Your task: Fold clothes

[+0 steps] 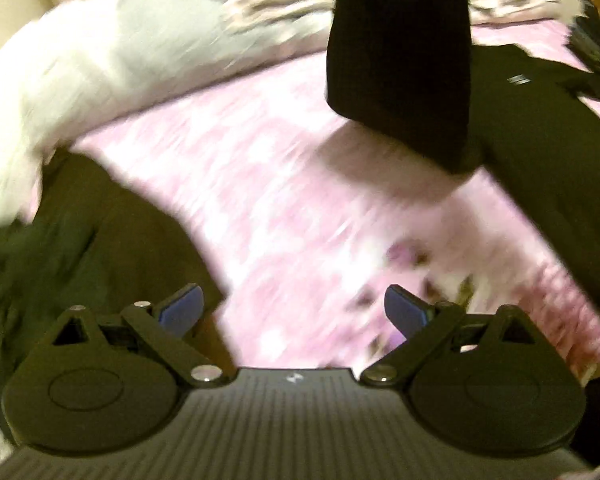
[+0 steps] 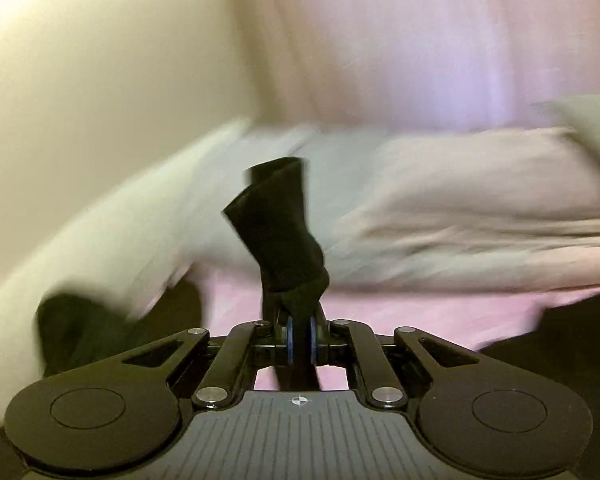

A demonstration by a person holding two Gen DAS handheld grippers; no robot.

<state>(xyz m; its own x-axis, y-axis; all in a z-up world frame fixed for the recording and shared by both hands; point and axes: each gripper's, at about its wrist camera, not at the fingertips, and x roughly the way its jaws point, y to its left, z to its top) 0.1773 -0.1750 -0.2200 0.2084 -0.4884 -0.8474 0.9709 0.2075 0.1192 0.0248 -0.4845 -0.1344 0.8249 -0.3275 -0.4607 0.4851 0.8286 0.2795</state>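
One thin pinch is all the right tongs have on the black garment above the bed; it could slip, the left tongs gaping wide, empty.

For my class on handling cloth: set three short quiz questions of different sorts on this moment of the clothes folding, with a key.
1. True or false: the left gripper is shut on cloth.
2. Multiple choice: what does the right gripper hold? A) the black garment B) the pale blanket C) nothing.
3. Short answer: in the left wrist view, what colour is the bedsheet under the hanging black cloth?

Key
1. False: its fingers stand wide apart with only the sheet between them.
2. A: the pads are closed on a pinch of black fabric that sticks up past them.
3. Pink, with a pale pattern blurred by motion.
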